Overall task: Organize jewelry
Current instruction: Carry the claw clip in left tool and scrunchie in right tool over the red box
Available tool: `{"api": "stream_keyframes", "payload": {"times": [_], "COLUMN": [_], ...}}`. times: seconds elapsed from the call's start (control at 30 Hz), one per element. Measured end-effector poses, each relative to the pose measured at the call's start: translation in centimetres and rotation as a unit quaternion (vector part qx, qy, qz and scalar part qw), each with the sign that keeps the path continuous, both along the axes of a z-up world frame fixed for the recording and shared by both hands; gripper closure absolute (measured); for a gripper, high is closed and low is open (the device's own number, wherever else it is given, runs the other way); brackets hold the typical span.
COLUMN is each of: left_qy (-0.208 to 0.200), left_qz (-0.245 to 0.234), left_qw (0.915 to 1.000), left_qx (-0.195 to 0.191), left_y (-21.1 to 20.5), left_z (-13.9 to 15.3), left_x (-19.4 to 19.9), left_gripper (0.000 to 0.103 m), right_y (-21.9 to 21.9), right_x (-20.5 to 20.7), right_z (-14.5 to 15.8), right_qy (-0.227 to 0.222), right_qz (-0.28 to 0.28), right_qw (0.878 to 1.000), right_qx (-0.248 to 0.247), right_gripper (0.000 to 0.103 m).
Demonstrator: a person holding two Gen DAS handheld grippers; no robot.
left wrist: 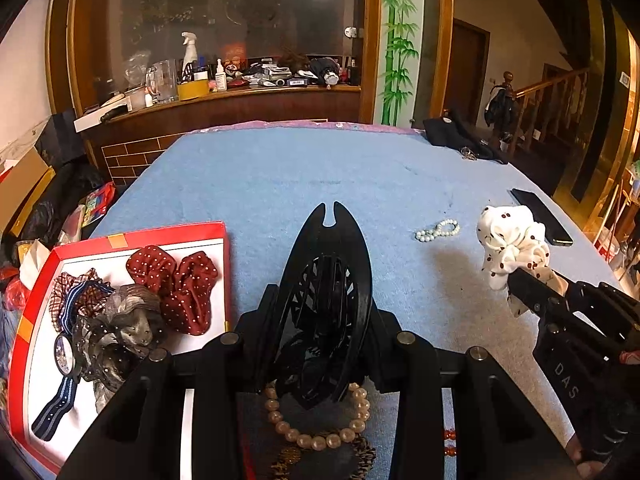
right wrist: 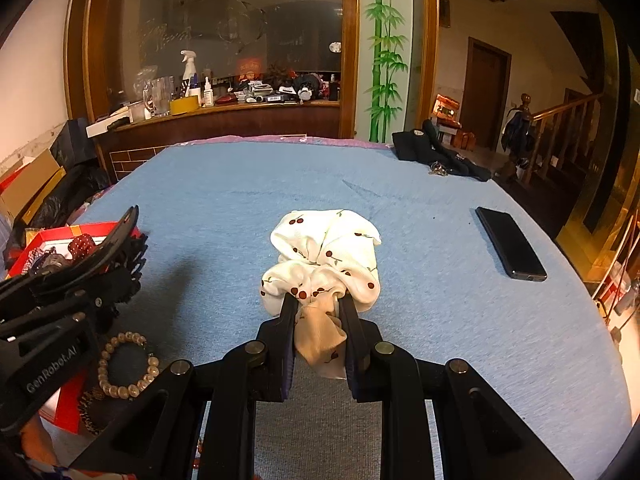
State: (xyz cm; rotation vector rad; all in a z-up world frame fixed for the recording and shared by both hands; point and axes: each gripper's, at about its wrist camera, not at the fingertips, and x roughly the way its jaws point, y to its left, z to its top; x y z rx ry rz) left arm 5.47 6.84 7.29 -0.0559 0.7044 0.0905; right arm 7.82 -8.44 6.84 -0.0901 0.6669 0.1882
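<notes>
A large black hair claw clip (left wrist: 326, 300) stands upright between the fingers of my left gripper (left wrist: 320, 344), which is shut on it above the blue cloth. My right gripper (right wrist: 318, 312) is shut on a white scrunchie with a cherry print (right wrist: 326, 260), also seen at the right of the left wrist view (left wrist: 510, 246). A red box (left wrist: 120, 236) at the left holds a dark red dotted scrunchie (left wrist: 176, 286), a grey scrunchie (left wrist: 128, 320) and a watch (left wrist: 64, 354). A beige bead bracelet (left wrist: 320, 428) lies under the left gripper. A small white pearl bracelet (left wrist: 438, 230) lies on the cloth.
A black phone (right wrist: 510, 242) lies at the right on the blue cloth (right wrist: 280, 184). A dark garment with keys (right wrist: 436, 152) sits at the far right corner. A cluttered wooden counter (right wrist: 224, 110) stands behind the table. A leopard-print piece (left wrist: 320, 460) lies near the front edge.
</notes>
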Motion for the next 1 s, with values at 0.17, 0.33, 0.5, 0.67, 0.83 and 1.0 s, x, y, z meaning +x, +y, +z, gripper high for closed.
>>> {"api": "stream_keyframes", "payload": {"times": [0.17,0.33,0.5,0.67,0.83,1.0], "left_qy": [-0.005,-0.006,-0.008,-0.007,-0.008,-0.01], "left_qz": [0.006,0.009,0.01,0.01,0.011,0.012], "left_qw": [1.0,0.9999,0.9999,0.9999,0.9999,0.9999], "left_qx": [0.0,0.0,0.0,0.002,0.005,0.005], "left_y": [0.32,0.5,0.58,0.52,0.42,0.4], "left_z": [0.27,0.36,0.42,0.44,0.43,0.52], "left_x": [-0.1,-0.2,-0.22,-0.24,-0.27,-0.31], "left_gripper": [0.067,0.067,0.067,0.067,0.067,0.067], "right_y": [0.29,0.43,0.5,0.56,0.51,0.67], "right_x": [-0.36,-0.5,-0.57,-0.6,-0.64,-0.84], "right_z": [0.2,0.25,0.23,0.27,0.36,0.46], "right_qy": [-0.011,-0.015,-0.017,-0.019,-0.023,-0.027], "right_qz": [0.0,-0.001,-0.001,-0.002,-0.001,-0.001], "right_qw": [1.0,1.0,1.0,1.0,1.0,0.999], "right_qx": [-0.009,-0.015,-0.019,-0.021,-0.021,-0.023], "right_gripper": [0.081,0.081,0.081,0.081,0.081,0.081]}}
